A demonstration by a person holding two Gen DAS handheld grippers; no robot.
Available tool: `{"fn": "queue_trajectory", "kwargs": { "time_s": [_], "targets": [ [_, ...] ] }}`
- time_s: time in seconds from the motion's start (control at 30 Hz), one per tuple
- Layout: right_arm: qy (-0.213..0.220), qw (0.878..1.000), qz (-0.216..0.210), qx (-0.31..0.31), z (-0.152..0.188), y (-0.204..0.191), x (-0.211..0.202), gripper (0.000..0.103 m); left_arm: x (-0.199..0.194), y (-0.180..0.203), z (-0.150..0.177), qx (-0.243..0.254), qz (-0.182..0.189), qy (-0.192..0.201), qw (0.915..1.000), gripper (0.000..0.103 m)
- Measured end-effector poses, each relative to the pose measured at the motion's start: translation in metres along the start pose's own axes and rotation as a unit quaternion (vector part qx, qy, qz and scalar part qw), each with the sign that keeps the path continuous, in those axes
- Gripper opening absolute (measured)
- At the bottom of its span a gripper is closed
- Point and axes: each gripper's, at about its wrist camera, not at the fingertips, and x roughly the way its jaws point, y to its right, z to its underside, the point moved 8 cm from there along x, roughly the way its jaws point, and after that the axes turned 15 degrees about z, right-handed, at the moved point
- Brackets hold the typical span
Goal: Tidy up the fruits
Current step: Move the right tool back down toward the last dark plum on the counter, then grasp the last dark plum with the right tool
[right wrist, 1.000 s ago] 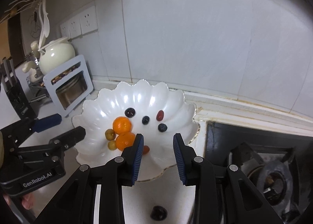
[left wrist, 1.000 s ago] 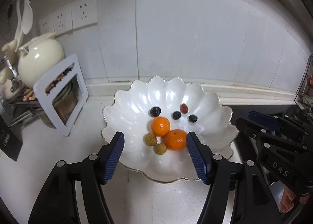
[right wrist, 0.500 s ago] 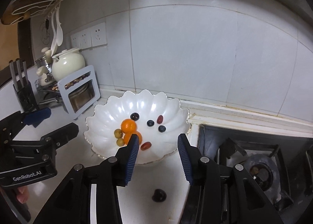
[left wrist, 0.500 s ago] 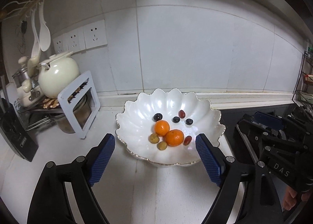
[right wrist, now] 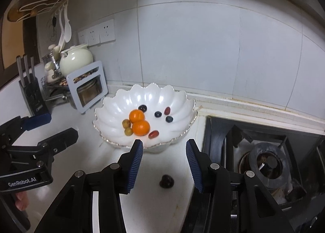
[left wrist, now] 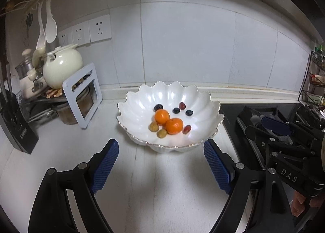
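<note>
A white scalloped bowl [left wrist: 140,100] [right wrist: 113,115] stands on the counter against the tiled wall. It holds two oranges [left wrist: 174,125] [right wrist: 141,127], two small yellow-brown fruits [left wrist: 154,126], dark blueberries [left wrist: 189,112] and two red grapes [left wrist: 187,129] [right wrist: 153,134]. One dark fruit [right wrist: 166,181] lies on the counter in front of the bowl, low between the right fingers in that view. My left gripper [left wrist: 160,147] hovers short of the bowl, open wide and empty. The jaws of my right gripper [right wrist: 164,144] are opening, with nothing between the pads.
A gas stove [right wrist: 264,161] lies right of the bowl. To the left stand a white rack [left wrist: 83,94] with a cream teapot [left wrist: 62,68] and a black knife block [right wrist: 33,94]. Wall sockets [left wrist: 89,29] and hanging spoons are behind.
Both grippers have drawn back from the bowl, which now looks smaller and farther. Both pairs of jaws have spread wider. The fruits in the bowl lie as before.
</note>
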Motion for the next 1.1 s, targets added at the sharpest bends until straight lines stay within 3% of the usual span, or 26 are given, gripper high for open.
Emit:
{"fn": "queue_trajectory", "kwargs": {
  "time_s": [0.2,0.63,1.1],
  "targets": [
    [0.002,1.0,0.003,-0.015,0.017,-0.002,-0.005,0.046,0.005,0.006,0.022,-0.001,0.004,-0.018,0.9998,0.086],
    [-0.04,0.999,-0.002,-0.032,0.065,-0.007,0.006,0.046,0.025,0.011,0.065,-0.011,0.013,-0.064,0.9978,0.086],
    [-0.056,0.996,0.001,-0.067,0.083,-0.018,0.028,0.045,0.054,-0.001,0.093,-0.039,0.009,-0.093,0.9949,0.086]
  ]
}}
